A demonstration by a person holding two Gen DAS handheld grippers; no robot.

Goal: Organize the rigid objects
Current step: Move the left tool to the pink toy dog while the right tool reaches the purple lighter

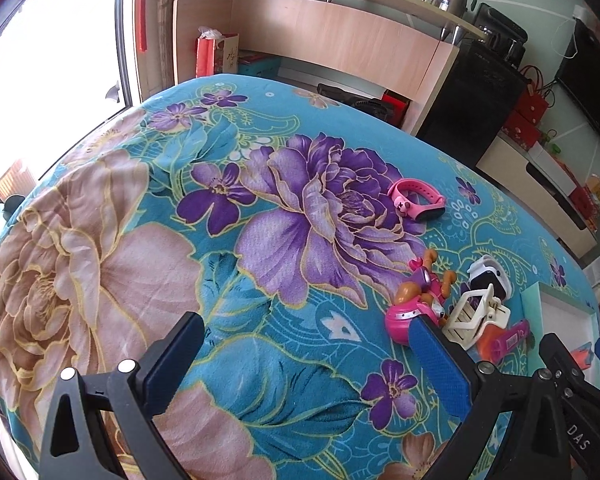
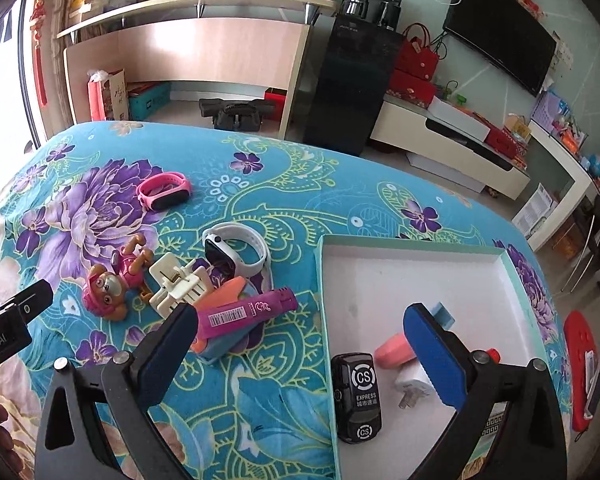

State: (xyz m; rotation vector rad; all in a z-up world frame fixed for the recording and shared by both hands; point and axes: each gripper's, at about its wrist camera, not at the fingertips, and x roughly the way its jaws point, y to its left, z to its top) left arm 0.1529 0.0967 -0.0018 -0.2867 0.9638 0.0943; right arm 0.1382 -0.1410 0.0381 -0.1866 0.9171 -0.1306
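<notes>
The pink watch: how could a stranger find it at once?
Start at the white tray on the flowered blanket, then go left past the toy pile. The pink watch lies alone on the purple flower; the white watch sits against the pile.

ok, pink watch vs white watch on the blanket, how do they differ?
Colour: the pink watch has a pink band; the white watch has a white one.
Place: the pink watch lies alone, farther from the tray; the white watch sits in the toy pile, against the cream clip.
Size: the white watch looks bulkier, with a larger face.
Shared: both have closed bands and dark screens, rest on the blanket, outside the tray.
</notes>
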